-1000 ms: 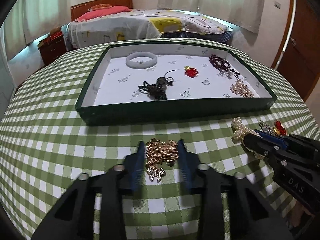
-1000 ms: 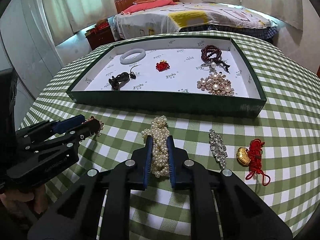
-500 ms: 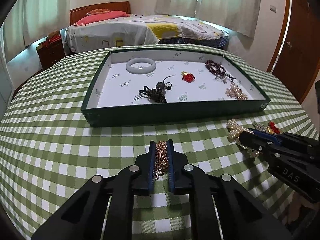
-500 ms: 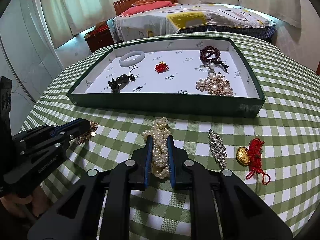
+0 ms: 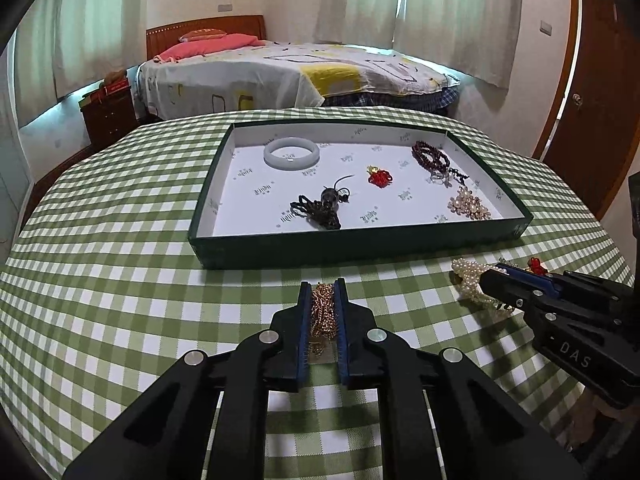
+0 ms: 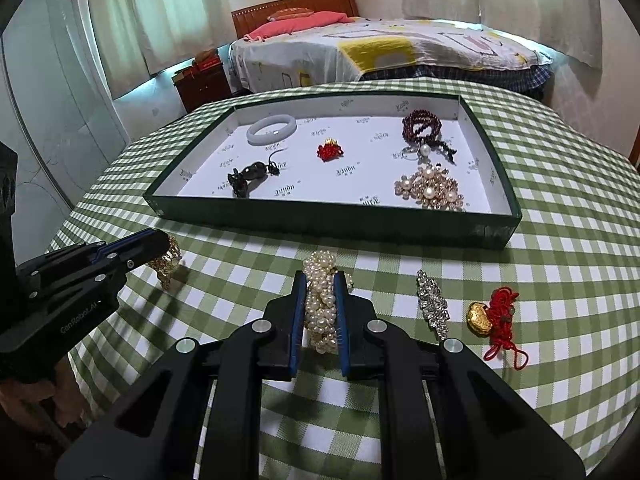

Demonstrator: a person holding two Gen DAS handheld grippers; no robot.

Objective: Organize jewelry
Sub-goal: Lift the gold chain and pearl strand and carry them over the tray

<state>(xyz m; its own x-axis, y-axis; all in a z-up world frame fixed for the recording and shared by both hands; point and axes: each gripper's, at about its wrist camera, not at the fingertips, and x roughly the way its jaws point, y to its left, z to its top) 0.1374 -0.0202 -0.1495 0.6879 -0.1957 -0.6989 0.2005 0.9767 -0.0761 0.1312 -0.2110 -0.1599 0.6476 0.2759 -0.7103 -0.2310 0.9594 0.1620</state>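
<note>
With both pieces already clamped, the next move turns on how the tray lies from the tongs. The left gripper is clenched on a gold chain, bunched between its pads and hanging over the checked cloth just short of the tray's near wall. The right gripper is clenched on a pearl strand, whose length runs along the fingers, its far end sticking out past the tips toward the tray.

The tray lies straight ahead of both grippers, its long side running across their line of reach. The near wall stands between each load and the white floor, so both pieces probably have to rise over that rim before going forward. The left gripper faces the tray's left half, where bare floor shows in front of the white bangle. The right gripper faces the middle, with bare floor below the red charm. Neither hand looks clearly nearer. A crystal clip and a gold charm with red cord remain on the cloth.
</note>
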